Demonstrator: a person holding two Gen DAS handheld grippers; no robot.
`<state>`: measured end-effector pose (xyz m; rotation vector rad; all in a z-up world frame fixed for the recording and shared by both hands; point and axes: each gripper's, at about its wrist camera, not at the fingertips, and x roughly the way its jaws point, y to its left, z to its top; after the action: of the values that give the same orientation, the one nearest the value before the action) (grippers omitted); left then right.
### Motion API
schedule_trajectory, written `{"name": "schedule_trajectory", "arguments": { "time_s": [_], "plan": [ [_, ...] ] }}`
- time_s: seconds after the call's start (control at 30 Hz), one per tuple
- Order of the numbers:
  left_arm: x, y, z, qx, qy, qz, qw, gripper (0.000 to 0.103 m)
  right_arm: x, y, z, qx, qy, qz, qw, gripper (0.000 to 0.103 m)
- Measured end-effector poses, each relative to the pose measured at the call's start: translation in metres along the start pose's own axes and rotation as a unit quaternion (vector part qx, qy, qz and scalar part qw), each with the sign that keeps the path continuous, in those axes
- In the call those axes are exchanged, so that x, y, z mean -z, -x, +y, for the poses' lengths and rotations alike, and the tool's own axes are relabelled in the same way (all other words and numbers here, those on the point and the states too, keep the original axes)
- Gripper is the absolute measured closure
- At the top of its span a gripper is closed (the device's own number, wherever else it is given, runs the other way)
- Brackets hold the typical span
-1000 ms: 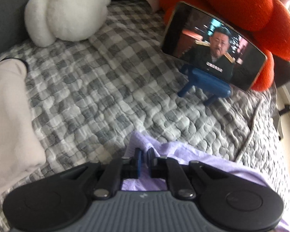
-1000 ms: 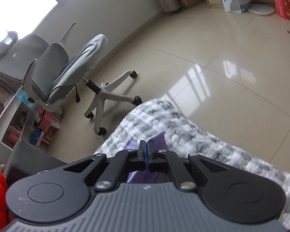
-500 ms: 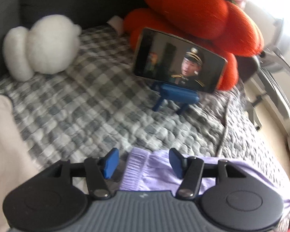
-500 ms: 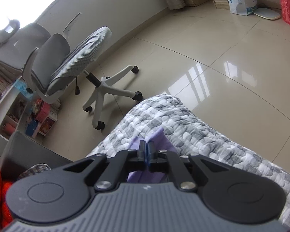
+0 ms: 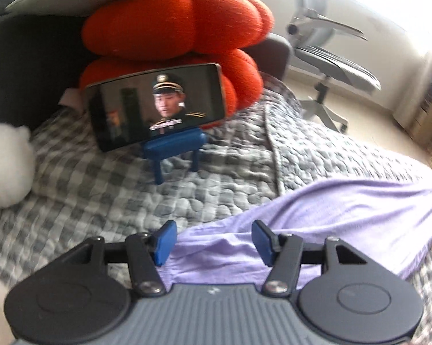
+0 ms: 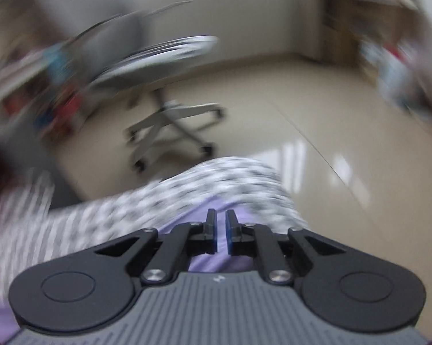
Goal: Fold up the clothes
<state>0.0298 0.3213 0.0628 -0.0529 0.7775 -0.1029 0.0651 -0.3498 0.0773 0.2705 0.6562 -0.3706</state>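
The left gripper (image 5: 214, 243) is spread wide above the lavender garment (image 5: 331, 215), which lies on the checked quilt (image 5: 101, 189) across the lower right of the frame; the right gripper (image 6: 221, 235), blurred, shows a narrow gap with nothing pinched, the garment (image 6: 198, 215) beneath; a phone (image 5: 155, 109) stands upper centre.

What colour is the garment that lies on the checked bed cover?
Light purple garment, on the grey-and-white bed cover; clearest in the left wrist view.
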Motion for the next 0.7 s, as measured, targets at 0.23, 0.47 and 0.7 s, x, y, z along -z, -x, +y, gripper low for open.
{"name": "schedule_trajectory", "arguments": {
  "time_s": [0.23, 0.47, 0.7],
  "plan": [
    [0.006, -0.013, -0.027, 0.022, -0.098, 0.015, 0.9948, 0.045, 0.046, 0.022, 0.119, -0.171, 0.296, 0.004, 0.940, 0.090],
    [0.009, -0.020, -0.048, 0.050, -0.161, 0.010, 0.9856, 0.059, 0.097, 0.035, 0.226, -0.326, 0.508, 0.027, 0.797, 0.090],
    [0.015, -0.032, -0.049, 0.086, -0.196, 0.029, 0.9764, 0.059, 0.088, 0.005, 0.251, -0.378, 0.511, 0.101, 0.765, 0.088]
  ]
}}
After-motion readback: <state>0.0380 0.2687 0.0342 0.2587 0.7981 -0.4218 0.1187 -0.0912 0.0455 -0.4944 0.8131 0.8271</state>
